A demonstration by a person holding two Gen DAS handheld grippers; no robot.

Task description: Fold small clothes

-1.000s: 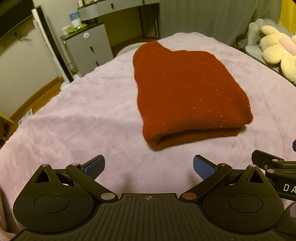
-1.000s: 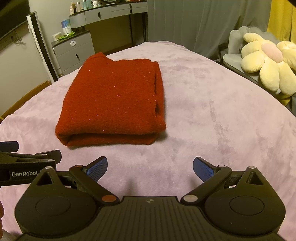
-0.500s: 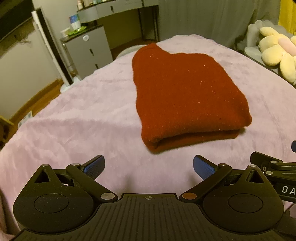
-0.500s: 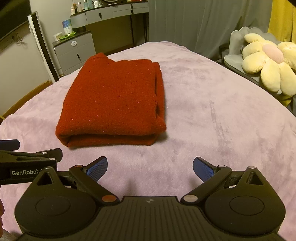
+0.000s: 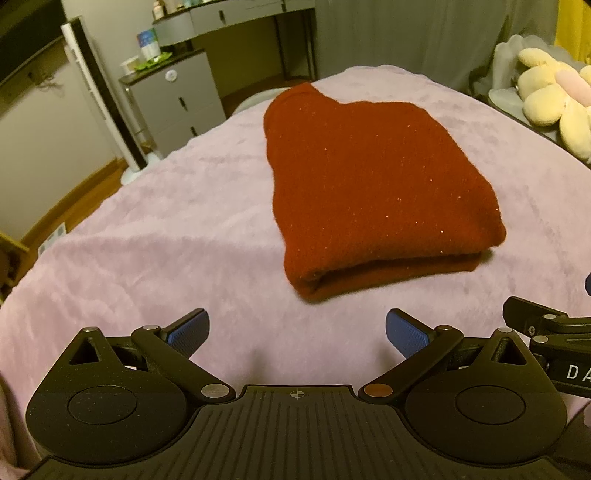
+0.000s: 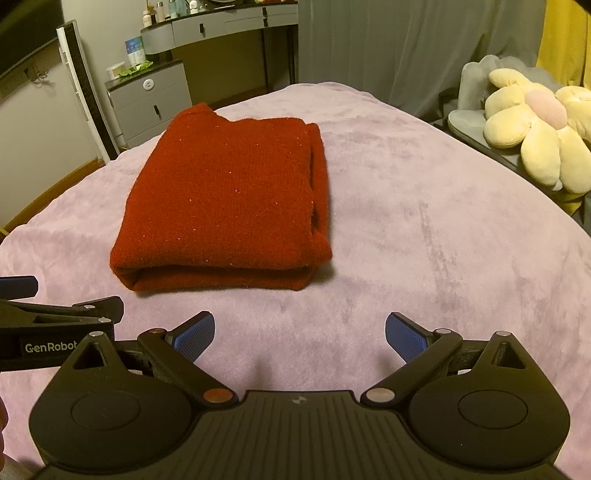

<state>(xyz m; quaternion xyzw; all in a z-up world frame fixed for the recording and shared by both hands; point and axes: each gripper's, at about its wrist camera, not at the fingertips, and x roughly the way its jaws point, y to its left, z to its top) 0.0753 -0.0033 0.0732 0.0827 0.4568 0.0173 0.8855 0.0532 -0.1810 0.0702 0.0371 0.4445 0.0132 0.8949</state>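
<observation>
Both hand-held grippers (image 5: 297,332) (image 6: 299,332) gape before folded sweater (image 6: 225,195), lengthwise away.

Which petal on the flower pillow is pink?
On the flower plush beside the bed, no outer petal is pink. Only the round centre is pink; the puffy petals around it are all pale yellow.

One folded red garment (image 6: 221,199). One lilac bed cover (image 6: 443,240). Two tongs: left (image 5: 297,332), right (image 6: 300,334), four blue pads. One flower-shaped plush cushion (image 6: 535,125). One grey drawer cabinet (image 6: 151,103). One grey desk (image 6: 229,26).
</observation>
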